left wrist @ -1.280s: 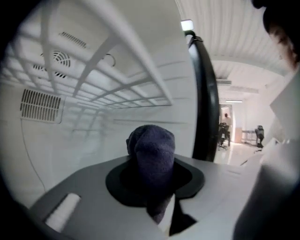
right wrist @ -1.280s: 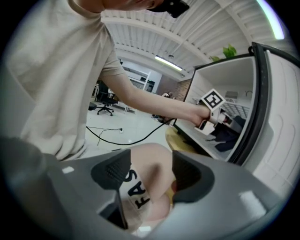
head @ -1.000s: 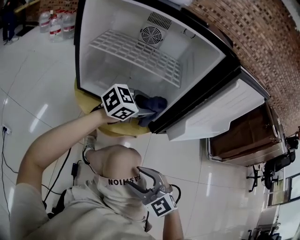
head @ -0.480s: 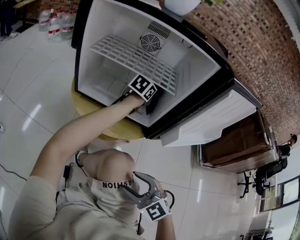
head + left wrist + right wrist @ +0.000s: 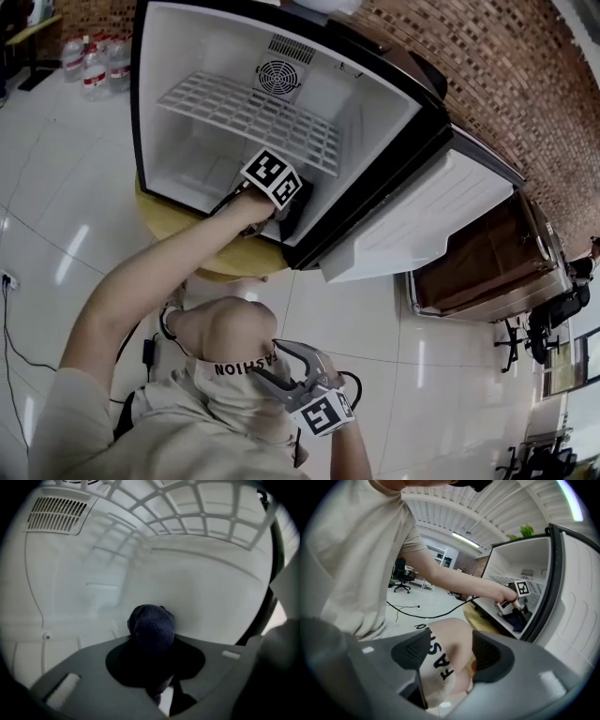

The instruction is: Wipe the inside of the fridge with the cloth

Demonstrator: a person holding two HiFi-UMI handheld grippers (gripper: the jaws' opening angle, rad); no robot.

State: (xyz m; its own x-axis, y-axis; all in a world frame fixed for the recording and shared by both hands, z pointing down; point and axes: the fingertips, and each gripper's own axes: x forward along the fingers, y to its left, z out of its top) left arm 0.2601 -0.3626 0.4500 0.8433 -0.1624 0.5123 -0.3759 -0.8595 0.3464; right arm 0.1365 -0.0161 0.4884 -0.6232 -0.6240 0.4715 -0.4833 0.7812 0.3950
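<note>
Cloth [image 5: 152, 625] wadded for wiping, low inside fridge [image 5: 187, 141]
My left gripper [image 5: 286, 208] pinches it so a bunched end sticks out toward the white lining; my right gripper [image 5: 443, 656] waits at my knee, jaws parted, empty.

The head view looks steeply down from above and in front of the open fridge [image 5: 370, 141], some way off, over the person's knee [image 5: 234, 328]. The left gripper view sits inside the fridge, close to its back wall and facing it, beneath the wire shelf [image 5: 220, 522]. The right gripper view sits low outside the fridge, beside the knee [image 5: 450, 637], facing the fridge's open front. The head and left gripper views share the wire shelf [image 5: 248, 117]. The head and right gripper views share the marker cube [image 5: 272, 176] [image 5: 521, 588] at the fridge's front edge.
</note>
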